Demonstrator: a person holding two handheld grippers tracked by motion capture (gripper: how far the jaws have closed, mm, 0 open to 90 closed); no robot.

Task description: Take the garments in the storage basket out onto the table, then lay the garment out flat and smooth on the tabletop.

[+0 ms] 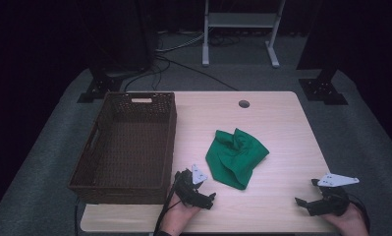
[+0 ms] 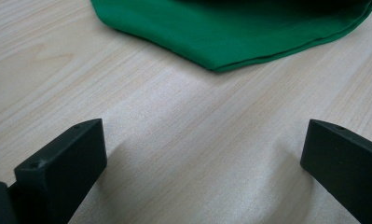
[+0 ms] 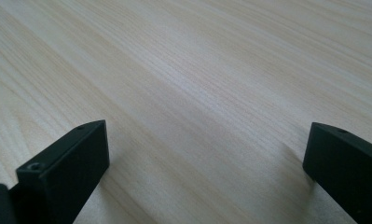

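Note:
A crumpled green cloth [image 1: 236,156] lies on the light wooden table [image 1: 277,123], right of a brown wicker basket [image 1: 126,147]. My left gripper [image 1: 197,188] rests near the front edge, just below and left of the cloth, with its jaws wide apart. In the left gripper view the cloth's folded edge [image 2: 230,28] lies a short way ahead of the open left gripper [image 2: 204,158], apart from it. My right gripper [image 1: 307,194] sits at the front right corner, open over bare wood [image 3: 207,84], with nothing between its jaws [image 3: 207,158].
The basket is empty and takes up the table's left third. A round cable hole [image 1: 243,103] sits near the far edge. Beyond the table are a white frame [image 1: 240,29], black stands and cables on grey carpet.

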